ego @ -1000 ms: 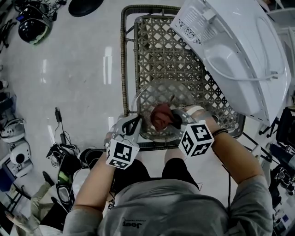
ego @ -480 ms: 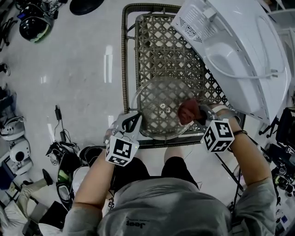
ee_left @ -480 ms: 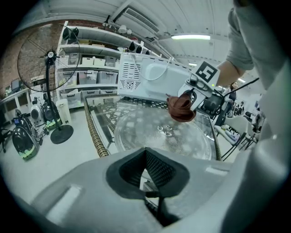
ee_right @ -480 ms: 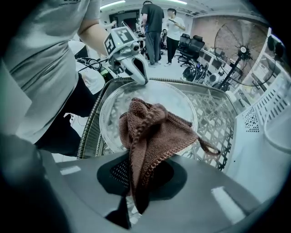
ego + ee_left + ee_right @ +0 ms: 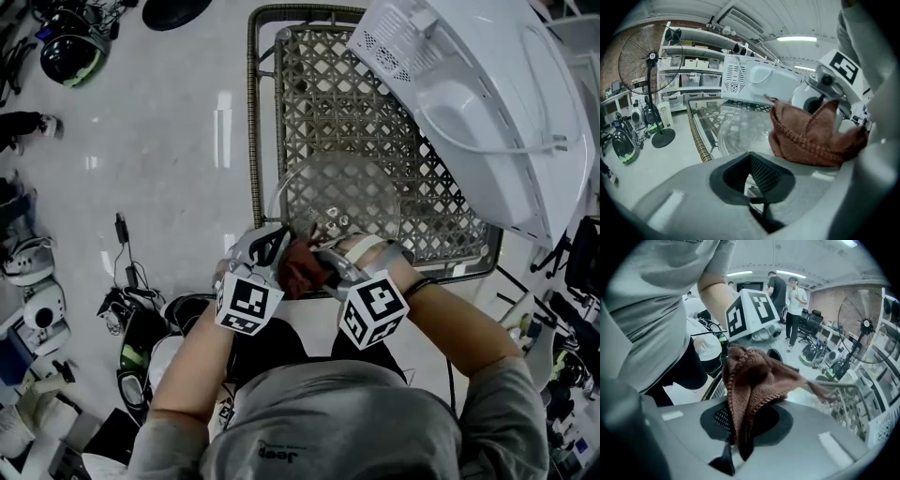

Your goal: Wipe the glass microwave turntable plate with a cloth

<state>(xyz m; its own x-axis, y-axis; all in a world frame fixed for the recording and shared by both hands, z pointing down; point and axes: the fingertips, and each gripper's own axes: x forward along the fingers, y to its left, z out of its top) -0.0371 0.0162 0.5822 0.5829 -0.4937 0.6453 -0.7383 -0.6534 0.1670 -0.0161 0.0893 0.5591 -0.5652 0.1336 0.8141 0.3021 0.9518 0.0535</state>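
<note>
The right gripper [image 5: 317, 262] jaws are clamping a brown cloth [image 5: 298, 268] at the near rim of the glass plate [image 5: 342, 202] lying on the wicker desk [image 5: 375, 103]. The left gripper [image 5: 272, 247] jaws are pinching that rim alongside.

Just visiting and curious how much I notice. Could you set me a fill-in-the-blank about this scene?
The right gripper clamps a brown ____.
The left gripper grips the near rim of the glass ____.
At the far right of the wicker table stands a white ____.
Missing: cloth; plate; microwave.
</note>
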